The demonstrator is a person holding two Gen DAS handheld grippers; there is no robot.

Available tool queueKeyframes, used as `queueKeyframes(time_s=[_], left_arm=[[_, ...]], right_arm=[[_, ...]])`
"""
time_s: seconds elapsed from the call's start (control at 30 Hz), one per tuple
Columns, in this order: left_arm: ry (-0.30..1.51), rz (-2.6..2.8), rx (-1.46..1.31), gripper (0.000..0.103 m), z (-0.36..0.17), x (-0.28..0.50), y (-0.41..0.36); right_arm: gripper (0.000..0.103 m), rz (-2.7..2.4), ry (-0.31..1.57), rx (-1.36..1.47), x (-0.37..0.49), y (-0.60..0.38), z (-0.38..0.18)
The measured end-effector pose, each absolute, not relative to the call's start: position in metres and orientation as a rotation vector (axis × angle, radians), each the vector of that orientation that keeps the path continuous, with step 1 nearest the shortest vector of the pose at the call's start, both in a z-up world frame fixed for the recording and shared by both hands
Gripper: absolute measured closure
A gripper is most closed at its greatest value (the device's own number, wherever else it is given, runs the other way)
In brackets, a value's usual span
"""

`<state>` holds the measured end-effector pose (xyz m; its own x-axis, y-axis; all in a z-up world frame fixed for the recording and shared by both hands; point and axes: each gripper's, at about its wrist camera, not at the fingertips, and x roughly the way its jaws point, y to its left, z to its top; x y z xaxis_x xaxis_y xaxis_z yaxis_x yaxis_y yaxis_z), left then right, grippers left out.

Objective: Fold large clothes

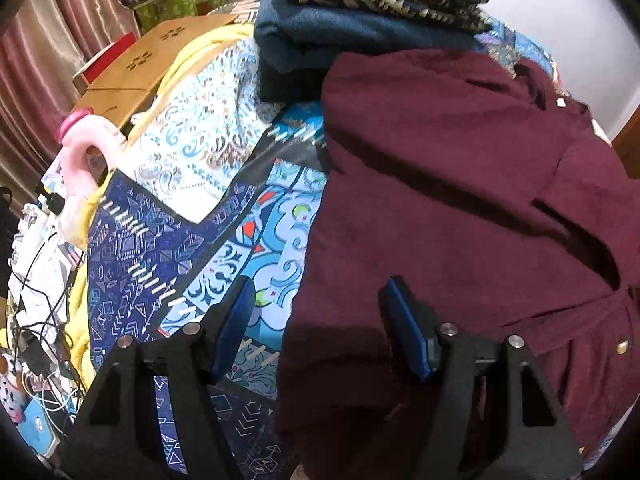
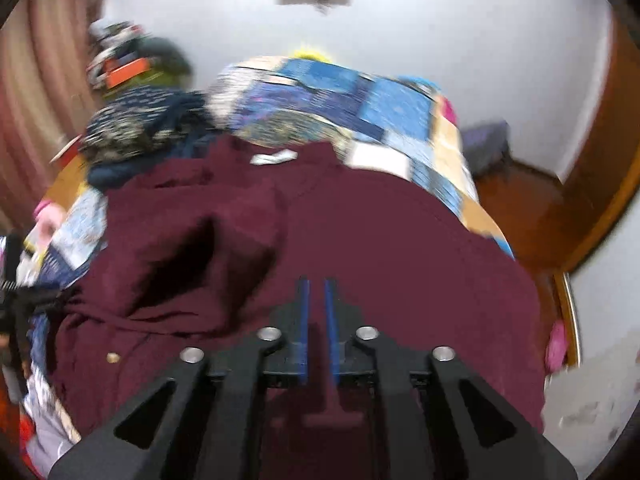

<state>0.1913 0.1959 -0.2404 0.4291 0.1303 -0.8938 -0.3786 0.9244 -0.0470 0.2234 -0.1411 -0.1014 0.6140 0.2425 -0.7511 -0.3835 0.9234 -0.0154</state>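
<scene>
A large maroon garment (image 1: 460, 208) with gold buttons lies spread on a bed covered by a blue patterned quilt (image 1: 192, 240). My left gripper (image 1: 320, 304) is open and empty, hovering over the garment's left edge, one blue pad over the quilt and one over the cloth. In the right wrist view the same maroon garment (image 2: 360, 232) fills the middle, with a white label near its collar. My right gripper (image 2: 316, 300) has its blue pads nearly together with a fold of maroon cloth between them.
A stack of folded dark blue and patterned clothes (image 1: 360, 20) sits at the bed's far side. A cardboard box (image 1: 152, 64), a pink object (image 1: 84, 152) and tangled cables (image 1: 36, 300) lie left of the bed. A wooden door frame (image 2: 592, 200) stands right.
</scene>
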Motion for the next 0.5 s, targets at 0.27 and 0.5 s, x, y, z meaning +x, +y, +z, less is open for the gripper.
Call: queueKeyframes(time_s=[0.27,0.5], left_arm=[[1.017,0.268,-0.256,0.036,-0.214,0.192,0.188],[1.026,0.234,-0.254,0.036,-0.218,0.198,0.178]], right_arm=[[0.022,0.486,0.82,-0.449,0.228,-0.092,-0.105],[0.022,0.491,0.923,-0.666,0.262,-0.059,-0.149]])
